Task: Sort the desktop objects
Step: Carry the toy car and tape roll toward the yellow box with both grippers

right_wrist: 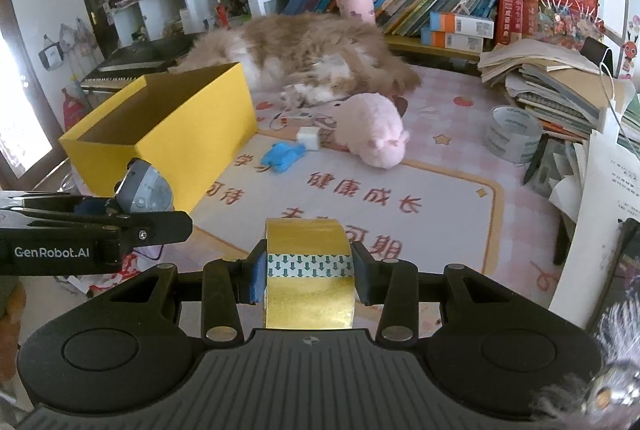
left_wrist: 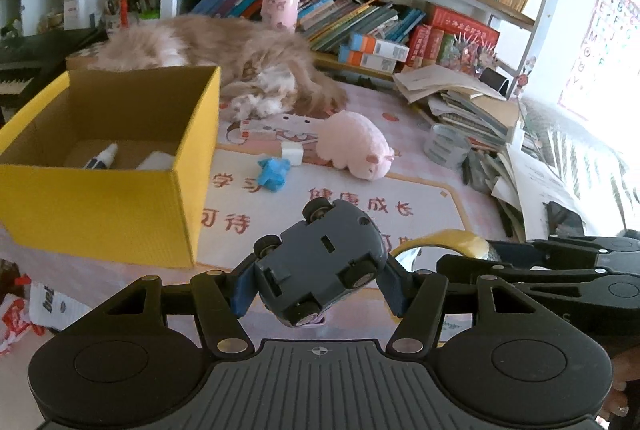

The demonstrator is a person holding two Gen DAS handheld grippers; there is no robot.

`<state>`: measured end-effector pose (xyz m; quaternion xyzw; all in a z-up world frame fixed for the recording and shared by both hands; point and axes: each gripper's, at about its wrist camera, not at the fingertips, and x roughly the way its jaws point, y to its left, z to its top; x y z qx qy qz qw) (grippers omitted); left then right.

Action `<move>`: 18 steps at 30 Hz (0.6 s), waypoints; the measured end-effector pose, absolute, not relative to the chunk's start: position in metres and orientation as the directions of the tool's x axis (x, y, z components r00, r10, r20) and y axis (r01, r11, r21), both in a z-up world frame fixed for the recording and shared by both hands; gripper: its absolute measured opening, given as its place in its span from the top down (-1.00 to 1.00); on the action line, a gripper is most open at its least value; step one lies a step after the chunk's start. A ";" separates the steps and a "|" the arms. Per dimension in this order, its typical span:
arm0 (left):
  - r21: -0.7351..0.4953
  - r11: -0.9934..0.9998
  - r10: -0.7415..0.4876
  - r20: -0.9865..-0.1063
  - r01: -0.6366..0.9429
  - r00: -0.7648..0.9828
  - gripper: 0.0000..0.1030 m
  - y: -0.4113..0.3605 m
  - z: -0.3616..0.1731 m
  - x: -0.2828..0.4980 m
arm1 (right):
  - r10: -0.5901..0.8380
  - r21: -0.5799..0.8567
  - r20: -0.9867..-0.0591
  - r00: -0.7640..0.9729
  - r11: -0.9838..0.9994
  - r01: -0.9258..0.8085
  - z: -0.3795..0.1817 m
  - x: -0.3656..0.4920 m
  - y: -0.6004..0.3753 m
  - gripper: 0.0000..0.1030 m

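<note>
Left wrist view: my left gripper (left_wrist: 316, 280) fingers pinch the toy car (left_wrist: 320, 262), upside down, just right of the yellow box (left_wrist: 100, 202); my right gripper (right_wrist: 310, 272) fingers pinch the gold tape (right_wrist: 308, 274), further right of the box

Black grippers (right_wrist: 308, 276), blue-padded jaws

Left gripper (left_wrist: 320, 280) clamping an upturned grey toy car (left_wrist: 320, 262), yellow cardboard box (left_wrist: 100, 198) at left, pink plush toy (left_wrist: 354, 144), blue toy (left_wrist: 274, 172), fluffy cat (left_wrist: 224, 50) behind
</note>
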<state>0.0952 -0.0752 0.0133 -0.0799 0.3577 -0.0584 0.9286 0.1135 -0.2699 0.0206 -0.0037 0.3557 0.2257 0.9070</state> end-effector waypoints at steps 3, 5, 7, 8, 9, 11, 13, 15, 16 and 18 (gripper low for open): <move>-0.200 0.978 -0.173 -0.649 0.053 0.741 -0.19 -0.065 0.012 0.086 | 0.399 0.152 -0.652 0.644 0.902 -0.405 0.020 0.107 -0.260 0.25; -0.210 0.976 -0.177 -0.648 0.050 0.741 -0.19 -0.056 0.011 0.080 | 0.395 0.149 -0.655 0.644 0.903 -0.402 0.020 0.103 -0.252 0.25; -0.217 0.975 -0.182 -0.650 0.049 0.738 -0.19 -0.049 0.009 0.074 | 0.390 0.145 -0.659 0.643 0.905 -0.400 0.020 0.097 -0.243 0.25; -0.220 0.974 -0.184 -0.650 0.050 0.737 -0.19 -0.045 0.009 0.071 | 0.387 0.142 -0.660 0.644 0.906 -0.399 0.020 0.094 -0.239 0.25; -0.222 0.974 -0.186 -0.650 0.050 0.737 -0.19 -0.040 0.008 0.067 | 0.385 0.139 -0.661 0.644 0.906 -0.399 0.020 0.092 -0.235 0.25; -0.225 0.973 -0.188 -0.649 0.049 0.737 -0.19 -0.032 0.008 0.061 | 0.384 0.134 -0.664 0.642 0.905 -0.403 0.020 0.086 -0.226 0.25; -0.231 0.972 -0.189 -0.647 0.047 0.739 -0.19 -0.023 0.008 0.053 | 0.385 0.130 -0.669 0.636 0.903 -0.411 0.020 0.079 -0.216 0.25; -0.234 0.971 -0.191 -0.647 0.046 0.739 -0.19 -0.015 0.008 0.045 | 0.385 0.125 -0.673 0.632 0.901 -0.416 0.019 0.072 -0.206 0.25; -0.237 0.970 -0.193 -0.647 0.046 0.738 -0.19 -0.011 0.007 0.042 | 0.385 0.123 -0.674 0.631 0.900 -0.417 0.019 0.069 -0.202 0.25; -0.242 0.969 -0.200 -0.648 0.050 0.735 -0.19 -0.003 0.007 0.035 | 0.384 0.120 -0.674 0.631 0.900 -0.420 0.020 0.063 -0.193 0.25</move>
